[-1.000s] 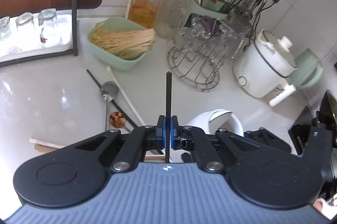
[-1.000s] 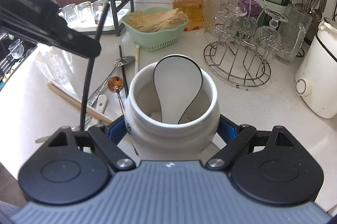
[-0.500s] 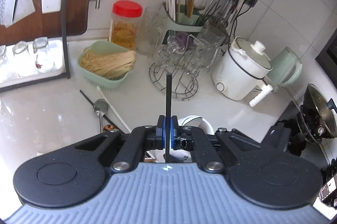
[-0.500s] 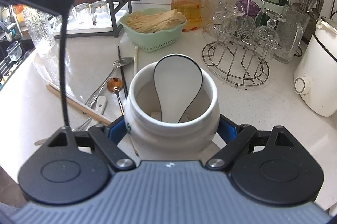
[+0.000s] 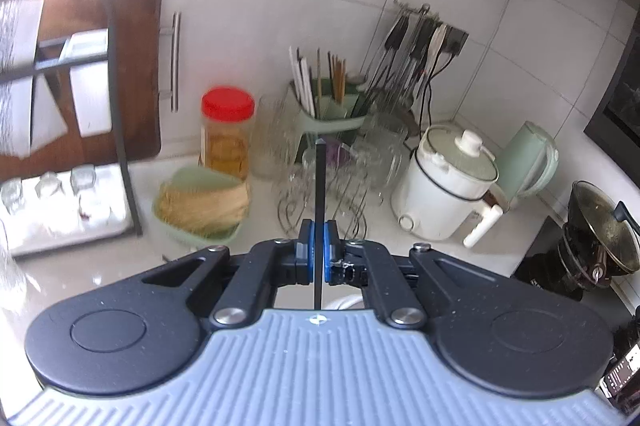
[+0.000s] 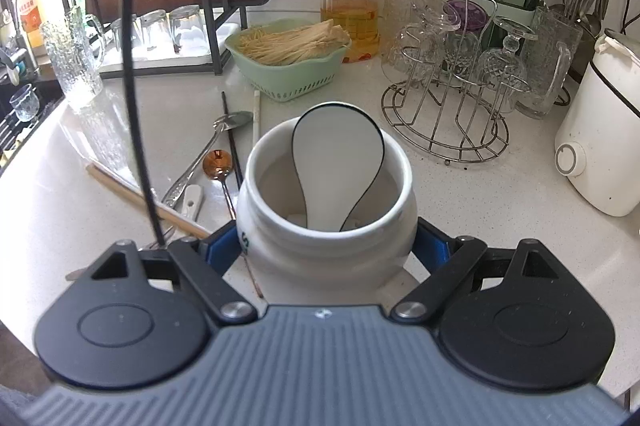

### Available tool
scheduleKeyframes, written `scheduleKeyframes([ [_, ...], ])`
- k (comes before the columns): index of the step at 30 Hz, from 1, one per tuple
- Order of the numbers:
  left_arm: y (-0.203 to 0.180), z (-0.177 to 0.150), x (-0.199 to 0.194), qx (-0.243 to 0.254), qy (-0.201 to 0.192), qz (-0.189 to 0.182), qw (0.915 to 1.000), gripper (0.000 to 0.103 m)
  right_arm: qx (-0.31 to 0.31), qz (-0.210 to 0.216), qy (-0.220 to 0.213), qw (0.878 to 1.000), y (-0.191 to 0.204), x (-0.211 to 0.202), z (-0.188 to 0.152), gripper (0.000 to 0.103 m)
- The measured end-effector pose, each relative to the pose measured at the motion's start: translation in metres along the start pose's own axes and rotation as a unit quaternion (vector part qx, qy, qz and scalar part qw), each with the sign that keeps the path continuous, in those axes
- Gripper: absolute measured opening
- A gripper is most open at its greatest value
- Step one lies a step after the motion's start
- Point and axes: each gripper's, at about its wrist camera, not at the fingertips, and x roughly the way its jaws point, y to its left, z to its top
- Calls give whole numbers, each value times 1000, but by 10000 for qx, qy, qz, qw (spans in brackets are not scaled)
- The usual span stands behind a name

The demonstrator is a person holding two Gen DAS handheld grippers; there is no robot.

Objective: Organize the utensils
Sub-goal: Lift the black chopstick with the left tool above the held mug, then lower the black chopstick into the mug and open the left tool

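Holding one black chopstick [image 5: 319, 210] tight, the left gripper [image 5: 319, 250] has its fingers pinched shut on it, high above the counter [image 6: 500, 194]. The right gripper [image 6: 328, 246] fingers are wide around the white jar [image 6: 326, 226]. Only a white spoon [image 6: 338, 162] is inside. Spoons and chopsticks still lie on the counter, so most tidying is left.

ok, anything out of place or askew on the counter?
Yes. Loose utensils lie scattered at crossed angles left of the white jar: a steel spoon, a copper spoon, a black chopstick, a wooden chopstick. Nothing looks spilled or broken.
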Motion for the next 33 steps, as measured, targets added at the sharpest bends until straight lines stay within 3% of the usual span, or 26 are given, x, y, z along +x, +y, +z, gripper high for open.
scheduleKeyframes([
  [20,-30,36,11,175,-380,-201,9989,5,-20,53,-116,9999,0,-1,-4,91],
  [33,-35,0,52,217,454,-129,9986,5,35,163,-207,9996,-4,0,-6,91],
])
